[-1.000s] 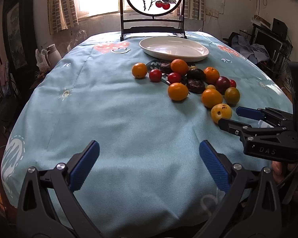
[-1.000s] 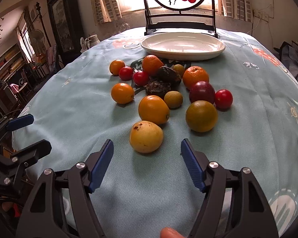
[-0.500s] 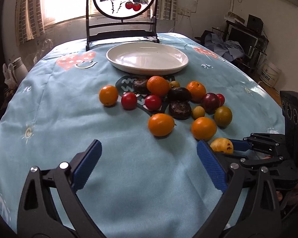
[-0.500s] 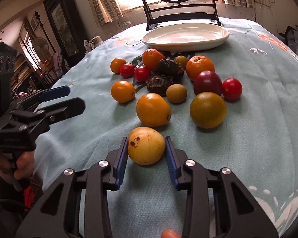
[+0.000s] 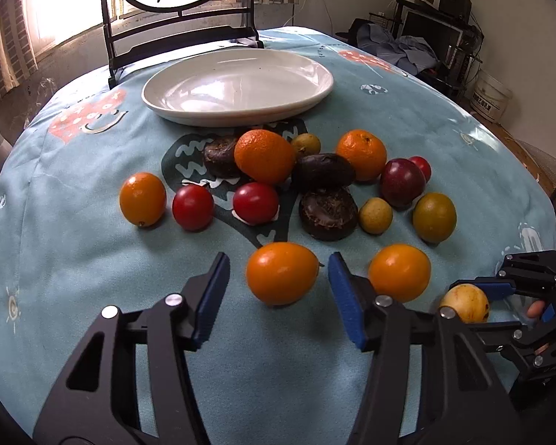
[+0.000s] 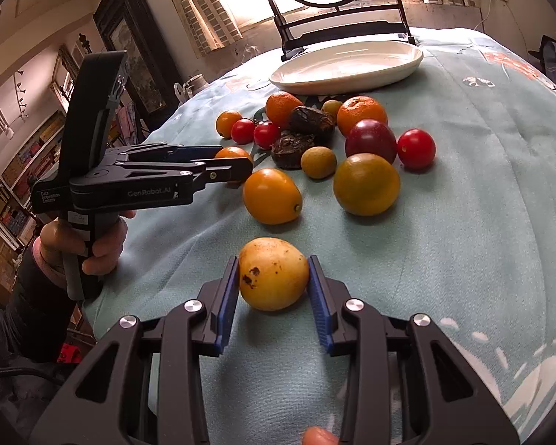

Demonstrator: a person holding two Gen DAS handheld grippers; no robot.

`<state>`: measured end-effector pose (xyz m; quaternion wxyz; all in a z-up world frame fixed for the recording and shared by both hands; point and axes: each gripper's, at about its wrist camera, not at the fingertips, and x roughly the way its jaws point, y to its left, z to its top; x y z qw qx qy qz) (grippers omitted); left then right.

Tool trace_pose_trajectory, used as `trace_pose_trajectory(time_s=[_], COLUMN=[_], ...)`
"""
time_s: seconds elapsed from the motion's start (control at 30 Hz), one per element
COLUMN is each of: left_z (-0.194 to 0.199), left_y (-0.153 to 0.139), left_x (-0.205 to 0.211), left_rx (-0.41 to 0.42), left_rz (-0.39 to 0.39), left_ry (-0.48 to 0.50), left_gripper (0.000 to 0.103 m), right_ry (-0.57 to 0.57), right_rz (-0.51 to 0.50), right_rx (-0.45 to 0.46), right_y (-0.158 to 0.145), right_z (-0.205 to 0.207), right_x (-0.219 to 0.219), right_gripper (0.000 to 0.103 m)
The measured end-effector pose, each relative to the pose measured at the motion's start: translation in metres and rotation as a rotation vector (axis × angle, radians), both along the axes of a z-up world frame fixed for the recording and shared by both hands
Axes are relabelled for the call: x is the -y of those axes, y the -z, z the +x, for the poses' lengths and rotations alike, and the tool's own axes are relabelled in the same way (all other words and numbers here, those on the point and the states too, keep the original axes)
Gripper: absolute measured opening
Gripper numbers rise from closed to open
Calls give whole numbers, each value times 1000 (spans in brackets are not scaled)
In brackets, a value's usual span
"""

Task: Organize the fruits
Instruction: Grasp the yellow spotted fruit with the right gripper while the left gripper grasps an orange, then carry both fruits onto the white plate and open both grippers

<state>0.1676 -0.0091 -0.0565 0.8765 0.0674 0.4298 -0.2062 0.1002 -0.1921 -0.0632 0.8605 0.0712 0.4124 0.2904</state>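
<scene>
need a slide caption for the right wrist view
Right hand-held gripper shut on a spotted yellow fruit, with the white plate bare beyond the fruit pile.

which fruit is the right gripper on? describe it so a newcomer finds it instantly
Start at the white plate at the table's far side, then come past the fruit cluster to the near edge. There the right gripper clamps a yellow fruit, the only pale yellow one, with dark brown blemishes.

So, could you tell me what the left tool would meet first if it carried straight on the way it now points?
Most likely the oval orange fruit lying between the left tool's blue pads, which have just been closing around it with gaps left on both sides. Beyond it sits a dark brown wrinkled fruit, though depth is hard to judge.
</scene>
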Motion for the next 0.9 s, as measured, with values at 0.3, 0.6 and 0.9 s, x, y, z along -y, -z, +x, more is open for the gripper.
trace_pose_trajectory(time_s=[0.3,0.6,0.9], left_z=[4,18,141], left_y=[5,-27,-61], left_x=[3,-11,-6], left_rx=[-49,-2,11], left_rz=[-14,-122,-122], left_ry=[28,19,-88], left_gripper=[42,39,40], right_ry=[-3,26,143], right_rz=[-6,49,-56], right_rx=[14,130,66], right_y=[-7,-63,-65], right_z=[2,44,206], right_x=[5,19,6], right_gripper=[37,37,37])
